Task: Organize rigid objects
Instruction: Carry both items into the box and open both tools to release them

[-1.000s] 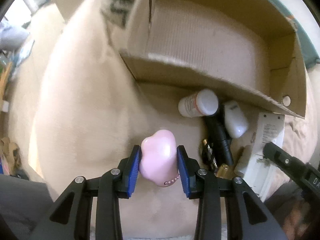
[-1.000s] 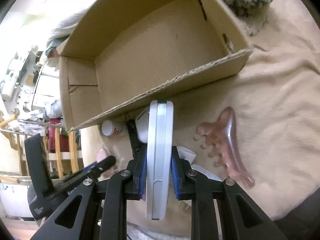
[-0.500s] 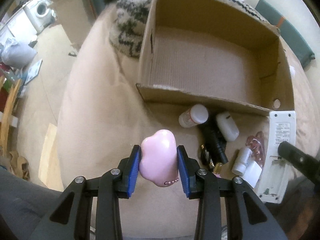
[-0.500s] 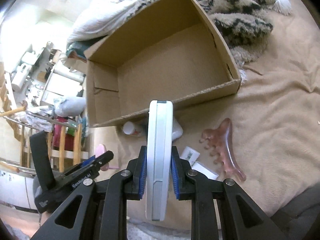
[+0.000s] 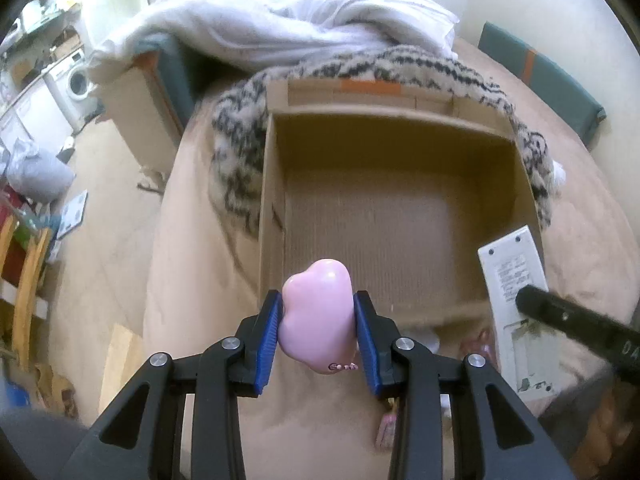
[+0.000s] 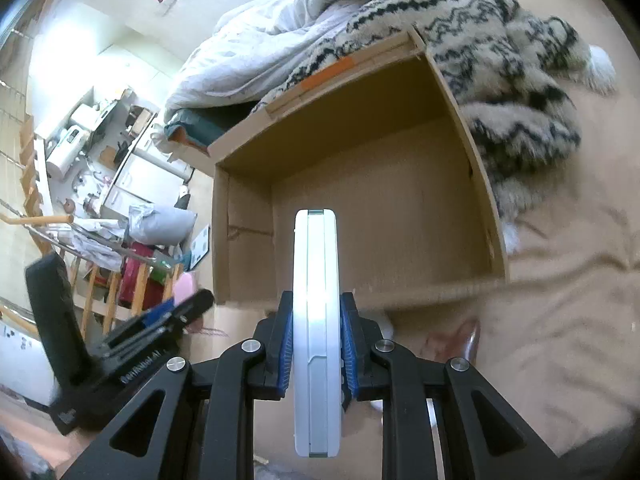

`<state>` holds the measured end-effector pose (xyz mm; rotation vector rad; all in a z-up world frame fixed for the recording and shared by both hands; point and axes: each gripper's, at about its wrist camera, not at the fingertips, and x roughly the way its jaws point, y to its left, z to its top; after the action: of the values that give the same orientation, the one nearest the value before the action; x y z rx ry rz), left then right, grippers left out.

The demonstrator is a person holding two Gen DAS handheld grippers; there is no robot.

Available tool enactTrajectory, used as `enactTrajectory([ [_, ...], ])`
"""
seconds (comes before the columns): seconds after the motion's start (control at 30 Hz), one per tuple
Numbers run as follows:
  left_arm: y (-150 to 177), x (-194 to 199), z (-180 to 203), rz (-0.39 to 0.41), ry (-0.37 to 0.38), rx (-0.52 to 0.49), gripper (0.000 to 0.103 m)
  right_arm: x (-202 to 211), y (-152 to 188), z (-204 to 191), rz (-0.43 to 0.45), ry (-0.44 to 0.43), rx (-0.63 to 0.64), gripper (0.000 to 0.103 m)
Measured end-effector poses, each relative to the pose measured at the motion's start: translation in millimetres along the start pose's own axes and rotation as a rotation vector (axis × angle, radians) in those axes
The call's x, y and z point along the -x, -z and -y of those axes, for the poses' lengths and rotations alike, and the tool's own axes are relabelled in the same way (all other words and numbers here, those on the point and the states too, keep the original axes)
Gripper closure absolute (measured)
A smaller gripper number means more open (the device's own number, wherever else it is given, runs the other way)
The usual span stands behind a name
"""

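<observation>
**Your two handheld grippers, as built**

Your left gripper (image 5: 318, 334) is matte black plastic: two angled link arms on each side, cut with triangular openings, run forward to blocky finger carriers. Round silver screw heads mark the pivots, two on each side. The pads (image 5: 267, 343) are bright blue and finely ribbed. Your right gripper (image 6: 316, 346) is built the same way, with the same black links, silver screws and ribbed blue pads (image 6: 285, 350). From the right wrist view, the left gripper's black body carries small white lettering, too blurred to read.
</observation>
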<state>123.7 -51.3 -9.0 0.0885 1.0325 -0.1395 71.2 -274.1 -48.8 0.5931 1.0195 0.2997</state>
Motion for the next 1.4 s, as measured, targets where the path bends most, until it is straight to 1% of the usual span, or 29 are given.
enactTrajectory([
  [0.13,-28,-5,4,0.023,-0.005,-0.017,0.07,-7,-25,2,0.006,0.014,0.0,0.08],
  [0.23,-49,-16,4,0.026,0.011,-0.003,0.07,-15,-41,3,0.006,0.033,0.006,0.08],
  [0.4,-67,-33,9,0.058,0.031,-0.011,0.07,-34,-63,10,0.002,0.061,0.007,0.08],
  [0.5,-64,-52,14,0.06,0.034,-0.034,0.07,-50,-62,19,-0.013,0.057,-0.011,0.08],
  [0.6,-57,-65,18,0.066,0.026,-0.043,0.07,-66,-57,29,-0.051,0.064,-0.048,0.08],
  [0.7,-57,-76,22,0.045,0.042,-0.049,0.07,-74,-60,30,-0.06,0.075,-0.037,0.08],
  [0.83,-52,-92,27,0.012,0.031,-0.064,0.07,-83,-59,29,-0.071,0.091,-0.023,0.08],
  [1.0,-48,-100,30,-0.001,0.008,-0.083,0.07,-95,-58,24,-0.077,0.12,0.007,0.08],
  [1.13,-46,-106,29,-0.019,-0.003,-0.079,0.07,-108,-57,19,-0.095,0.139,0.034,0.08],
  [1.23,-44,-108,29,-0.021,-0.01,-0.085,0.071,-114,-57,16,-0.096,0.126,0.039,0.08],
  [1.4,-43,-109,31,-0.02,-0.016,-0.092,0.071,-119,-57,15,-0.099,0.132,0.042,0.08],
])
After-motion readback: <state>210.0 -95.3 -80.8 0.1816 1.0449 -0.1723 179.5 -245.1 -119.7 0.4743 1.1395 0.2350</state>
